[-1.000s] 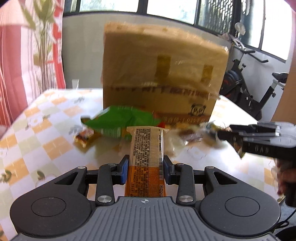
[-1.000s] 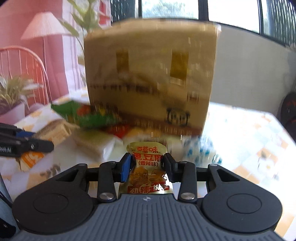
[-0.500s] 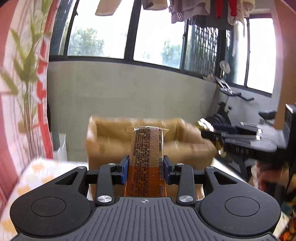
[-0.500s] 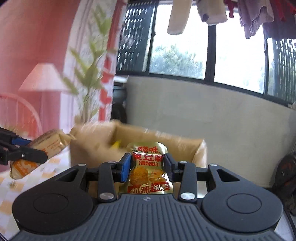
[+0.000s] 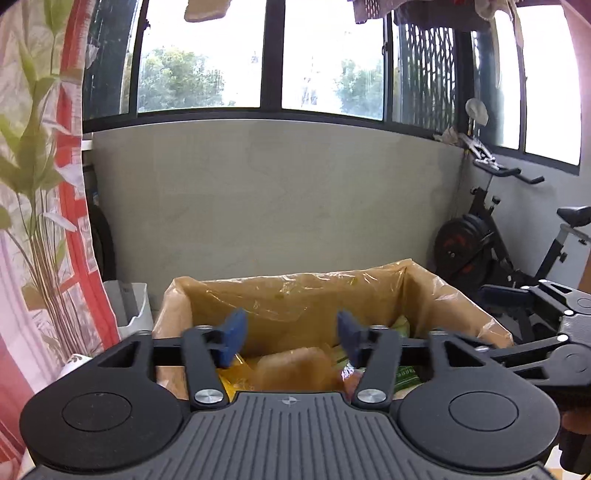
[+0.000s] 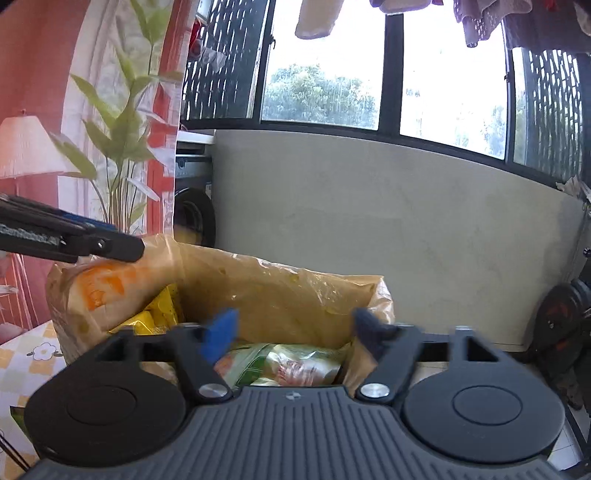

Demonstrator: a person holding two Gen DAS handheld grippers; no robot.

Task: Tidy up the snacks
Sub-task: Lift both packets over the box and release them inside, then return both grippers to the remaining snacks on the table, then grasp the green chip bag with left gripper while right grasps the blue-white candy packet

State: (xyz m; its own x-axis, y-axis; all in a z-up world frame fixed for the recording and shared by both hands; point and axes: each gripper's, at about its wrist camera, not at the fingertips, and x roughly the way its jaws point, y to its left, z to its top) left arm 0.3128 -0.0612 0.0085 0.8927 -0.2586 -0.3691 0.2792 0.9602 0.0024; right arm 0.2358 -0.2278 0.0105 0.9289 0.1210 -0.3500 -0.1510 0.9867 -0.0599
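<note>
While both sets of jaws are opening with nothing between them, the left gripper (image 5: 288, 338) and right gripper (image 6: 295, 334) are hovering over the lined box (image 5: 295, 291). Released snacks (image 6: 284, 363) are lying at six o'clock below them, inside the box.

Super bright daylight coming through the big dark-framed windows (image 5: 273, 55), green trees outside and some laundry (image 6: 319, 18) hanging up top. Below them runs a plain grey wall (image 5: 273, 199), with a black exercise bike (image 5: 491, 236) in the right corner. Reddish leaf-print curtain (image 5: 33, 166) hangs on the left.
</note>
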